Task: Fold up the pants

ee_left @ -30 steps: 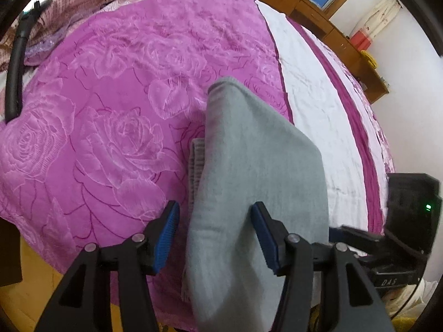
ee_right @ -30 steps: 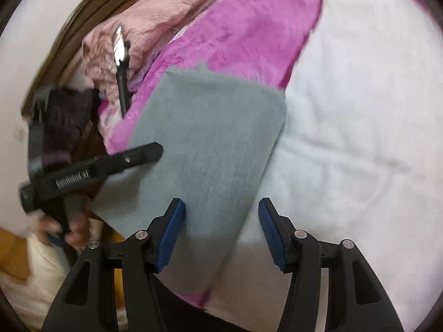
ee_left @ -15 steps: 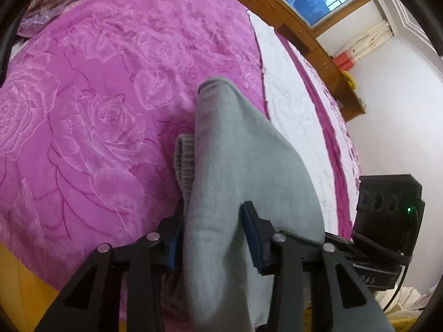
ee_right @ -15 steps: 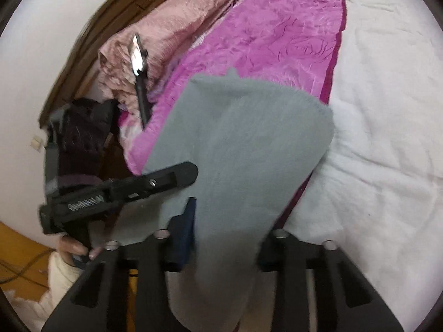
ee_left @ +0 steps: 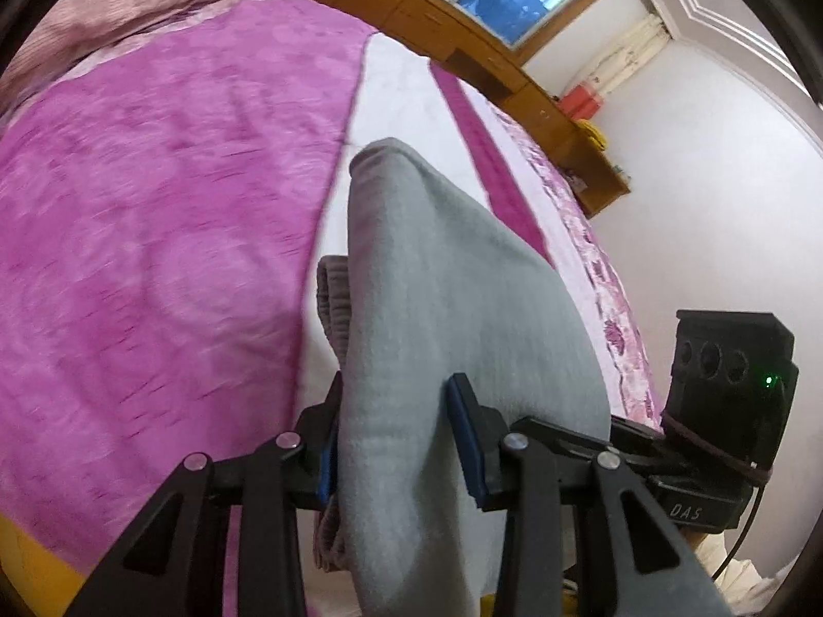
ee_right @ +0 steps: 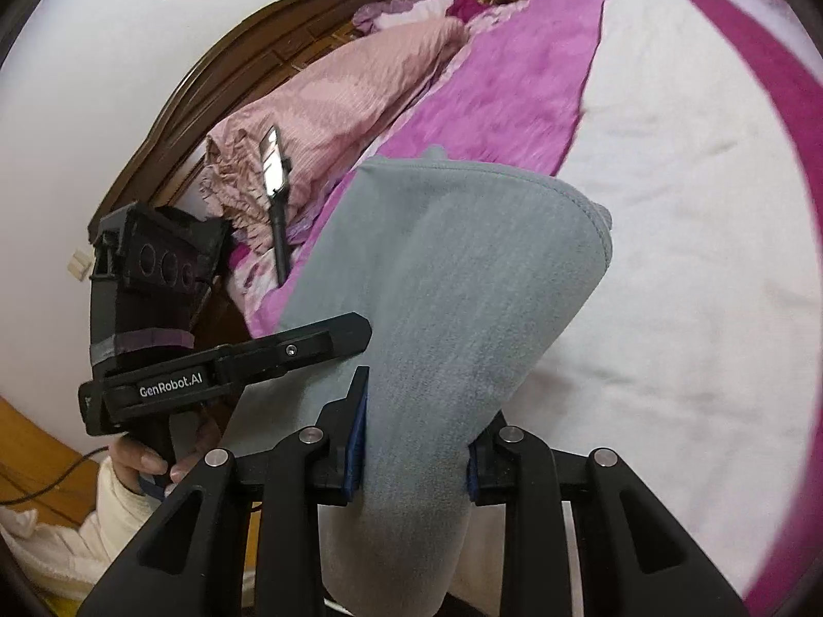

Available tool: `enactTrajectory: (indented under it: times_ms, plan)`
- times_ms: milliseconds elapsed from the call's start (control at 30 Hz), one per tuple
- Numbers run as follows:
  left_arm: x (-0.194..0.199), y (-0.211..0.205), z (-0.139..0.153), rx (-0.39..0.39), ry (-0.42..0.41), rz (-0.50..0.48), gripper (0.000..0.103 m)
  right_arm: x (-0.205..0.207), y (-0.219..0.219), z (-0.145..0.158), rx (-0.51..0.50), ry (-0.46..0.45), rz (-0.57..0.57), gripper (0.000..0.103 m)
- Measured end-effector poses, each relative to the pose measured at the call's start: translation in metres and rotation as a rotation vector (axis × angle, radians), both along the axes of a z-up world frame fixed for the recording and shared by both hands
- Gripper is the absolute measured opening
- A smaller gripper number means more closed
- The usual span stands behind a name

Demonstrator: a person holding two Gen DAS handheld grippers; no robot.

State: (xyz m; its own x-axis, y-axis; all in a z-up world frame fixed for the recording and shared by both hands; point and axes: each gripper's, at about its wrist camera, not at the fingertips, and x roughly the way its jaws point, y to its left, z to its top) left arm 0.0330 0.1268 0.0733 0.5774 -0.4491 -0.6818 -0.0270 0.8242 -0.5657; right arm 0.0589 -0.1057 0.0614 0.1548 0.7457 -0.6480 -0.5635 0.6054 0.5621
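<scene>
Grey soft fleece pants [ee_left: 463, 308], part-folded, are clamped by left hand-held gripper [ee_left: 393, 437] and right hand-held gripper [ee_right: 416, 442]; final fold remains.

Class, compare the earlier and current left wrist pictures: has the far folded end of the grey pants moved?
Yes. The grey pants have moved: their far end, earlier over the magenta bedspread, now sits over the white strip, towards the window side.

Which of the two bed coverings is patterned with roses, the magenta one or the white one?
The magenta blanket: faint rose outlines show across it. The white sheet beside it is plain, only wrinkled. The grey pants hang in front of both.
</scene>
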Motion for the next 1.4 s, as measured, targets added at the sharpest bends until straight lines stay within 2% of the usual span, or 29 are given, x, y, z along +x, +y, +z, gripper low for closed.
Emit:
enactTrajectory:
  times_ms: [200,400,700,867,900,967,1033,1133,1233,1300,1400]
  plan:
    - [0.045,-0.045,0.012,0.013,-0.030,-0.040,0.038,0.037,-0.040,0.020,-0.054,-0.053,-0.018,0.022]
    - [0.097,-0.078,0.003,0.018,-0.030,-0.070,0.038,0.081,-0.066,0.023,-0.110,-0.088,-0.034,0.022]
    - [0.177,-0.108,-0.031,0.065,0.009,-0.147,0.039,0.154,-0.089,-0.008,-0.200,-0.082,-0.070,0.022]
    - [0.211,-0.124,-0.059,0.151,0.035,-0.197,0.038,0.188,-0.094,-0.036,-0.245,-0.050,-0.108,0.022]
    - [0.219,-0.129,-0.068,0.194,0.050,-0.210,0.039,0.193,-0.093,-0.042,-0.259,-0.044,-0.117,0.023]
    - [0.226,-0.134,-0.080,0.245,0.062,-0.238,0.039,0.205,-0.092,-0.061,-0.296,-0.018,-0.140,0.025]
    - [0.228,-0.136,-0.085,0.265,0.054,-0.248,0.043,0.212,-0.093,-0.078,-0.311,0.013,-0.169,0.030]
    - [0.226,-0.137,-0.082,0.281,0.044,-0.260,0.043,0.218,-0.099,-0.090,-0.275,0.043,-0.203,0.035]
    - [0.216,-0.143,-0.065,0.349,0.023,-0.266,0.042,0.215,-0.103,-0.087,-0.264,0.051,-0.205,0.036]
    - [0.199,-0.146,-0.047,0.397,-0.022,-0.265,0.042,0.211,-0.103,-0.079,-0.289,0.040,-0.205,0.036]
    - [0.182,-0.146,-0.034,0.447,-0.043,-0.265,0.042,0.201,-0.108,-0.061,-0.330,0.002,-0.225,0.036]
